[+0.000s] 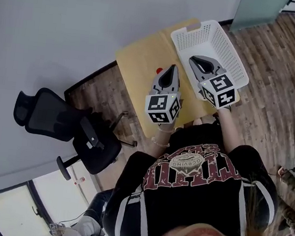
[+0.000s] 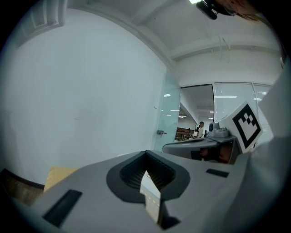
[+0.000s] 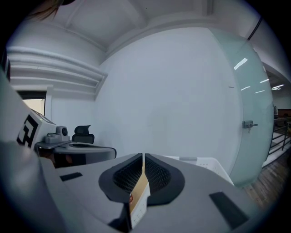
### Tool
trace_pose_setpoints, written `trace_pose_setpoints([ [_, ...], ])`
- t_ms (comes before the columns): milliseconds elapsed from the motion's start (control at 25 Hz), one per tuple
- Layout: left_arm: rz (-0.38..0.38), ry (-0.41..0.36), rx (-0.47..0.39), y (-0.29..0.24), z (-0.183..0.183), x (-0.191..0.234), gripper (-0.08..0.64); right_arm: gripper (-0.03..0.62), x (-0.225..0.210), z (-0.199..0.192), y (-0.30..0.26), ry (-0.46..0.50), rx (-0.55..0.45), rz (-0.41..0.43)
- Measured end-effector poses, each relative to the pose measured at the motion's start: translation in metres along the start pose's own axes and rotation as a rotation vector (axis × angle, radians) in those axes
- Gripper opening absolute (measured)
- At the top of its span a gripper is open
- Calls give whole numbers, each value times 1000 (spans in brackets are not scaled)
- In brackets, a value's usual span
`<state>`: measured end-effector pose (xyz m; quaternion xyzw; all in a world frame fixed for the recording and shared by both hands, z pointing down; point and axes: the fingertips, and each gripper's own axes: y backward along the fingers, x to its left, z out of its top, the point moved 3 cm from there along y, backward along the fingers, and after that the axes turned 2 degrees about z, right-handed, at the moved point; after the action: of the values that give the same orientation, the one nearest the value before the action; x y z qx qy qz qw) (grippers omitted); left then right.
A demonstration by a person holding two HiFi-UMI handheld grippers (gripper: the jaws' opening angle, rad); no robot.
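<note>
Nearby, latticed white basket (image 1: 237,60), ribbed right gripper (image 3: 142,157)

The small red thing (image 1: 160,70) on the surface (image 1: 138,55) beside the left tongs (image 1: 172,68) is too small to identify, and the right tongs (image 1: 194,59) hide part of the white basket (image 1: 200,31).

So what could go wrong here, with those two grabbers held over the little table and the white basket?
1. The right gripper hangs over the basket, which looks light and fills one side of the small table; a nudge might shift it or tip it off.
2. The small red thing lies close to the left gripper and could get knocked away.
3. Both sets of fingers are shut, so they would probably shove things rather than grasp them.
</note>
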<state>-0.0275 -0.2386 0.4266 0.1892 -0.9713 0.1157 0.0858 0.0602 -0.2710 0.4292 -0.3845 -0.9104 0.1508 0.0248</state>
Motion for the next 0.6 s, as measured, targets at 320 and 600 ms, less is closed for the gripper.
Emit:
trace_pose_setpoints([
  [320,-36,-4,8,-9,0,-12,48,21,-7,-2,12,-10,-6,-18],
  [600,-54,-8,17,-14,-2,-20,48,20,-14,-5,19,-36,-26,-30],
])
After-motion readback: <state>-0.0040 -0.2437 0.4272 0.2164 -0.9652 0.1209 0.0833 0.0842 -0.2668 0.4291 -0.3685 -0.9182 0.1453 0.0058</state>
